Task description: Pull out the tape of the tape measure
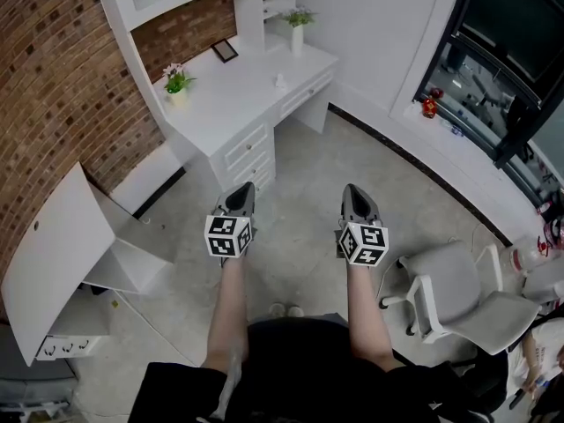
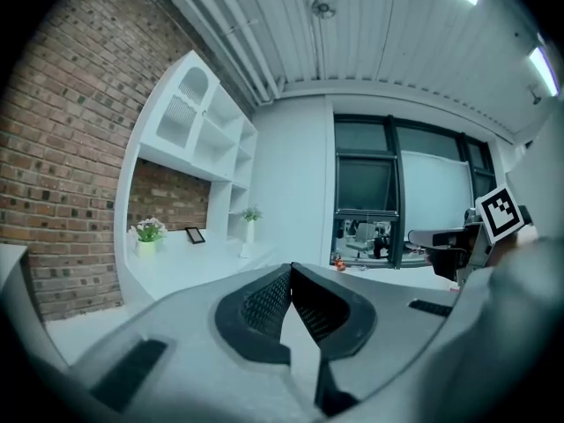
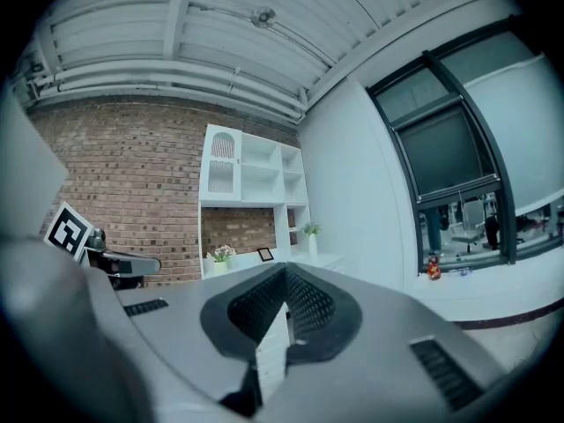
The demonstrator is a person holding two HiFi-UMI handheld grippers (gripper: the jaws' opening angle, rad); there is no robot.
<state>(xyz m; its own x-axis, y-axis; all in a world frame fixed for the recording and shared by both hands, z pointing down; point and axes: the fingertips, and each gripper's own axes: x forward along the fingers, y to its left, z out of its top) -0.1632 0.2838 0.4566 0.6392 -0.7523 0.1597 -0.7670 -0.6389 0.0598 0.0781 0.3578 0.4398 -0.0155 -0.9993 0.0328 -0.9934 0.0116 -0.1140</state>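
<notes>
No tape measure shows in any view. In the head view my left gripper (image 1: 242,189) and my right gripper (image 1: 353,191) are held side by side in front of the person's body, above the floor and short of the white desk (image 1: 238,91). Both point toward the desk. In the left gripper view the left gripper (image 2: 291,271) has its jaws closed tip to tip with nothing between them. The right gripper (image 3: 284,274) looks the same in its own view, shut and empty.
The desk carries two potted plants (image 1: 177,81), a small picture frame (image 1: 225,50) and a small white object (image 1: 280,81). A grey office chair (image 1: 454,296) stands at the right. A white open cabinet (image 1: 62,263) stands at the left by the brick wall (image 1: 53,86). Dark windows (image 1: 502,69) line the right side.
</notes>
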